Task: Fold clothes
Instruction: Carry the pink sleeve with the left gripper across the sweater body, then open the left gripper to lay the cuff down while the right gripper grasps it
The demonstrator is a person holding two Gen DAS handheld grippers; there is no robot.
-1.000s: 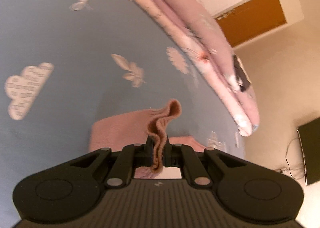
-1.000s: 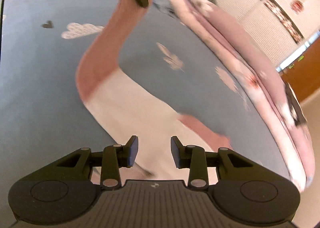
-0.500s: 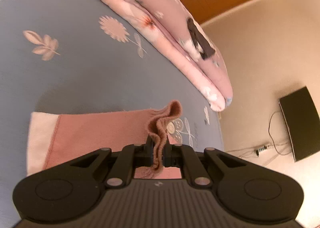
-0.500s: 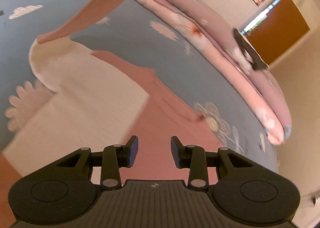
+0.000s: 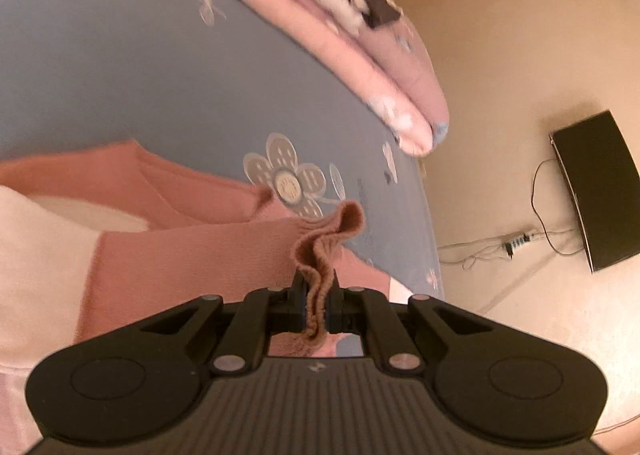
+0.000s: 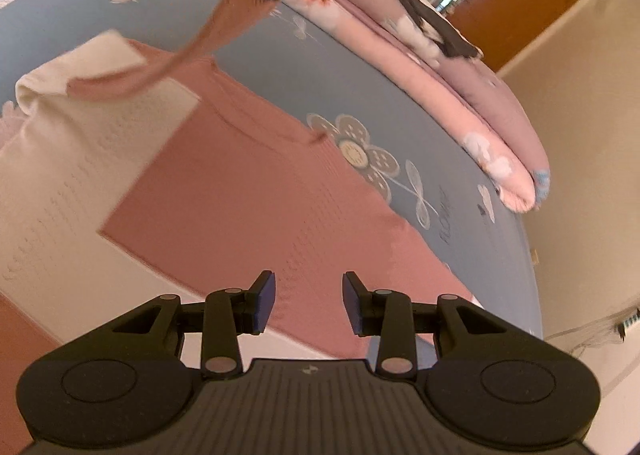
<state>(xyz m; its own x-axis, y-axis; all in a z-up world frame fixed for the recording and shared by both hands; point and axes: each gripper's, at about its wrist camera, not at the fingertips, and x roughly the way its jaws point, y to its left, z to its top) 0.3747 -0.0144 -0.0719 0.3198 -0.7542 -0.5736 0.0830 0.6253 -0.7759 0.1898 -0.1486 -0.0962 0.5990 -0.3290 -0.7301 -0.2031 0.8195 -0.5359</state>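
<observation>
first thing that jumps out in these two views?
The left hand-held gripper, shut on the ribbed cuff of a pink-and-cream sweater, holds that sleeve up off the blue flower-print bedsheet. The sweater's body lies flat on the sheet right below the right hand-held gripper, which is open and empty. A folded pink quilt runs along the bed's far edge.

My left wrist view looks down, close over the sweater (image 5: 192, 251); my right looks down likewise. Both share the flowered sheet (image 5: 120, 87) and folded quilt (image 6: 460, 103).
</observation>
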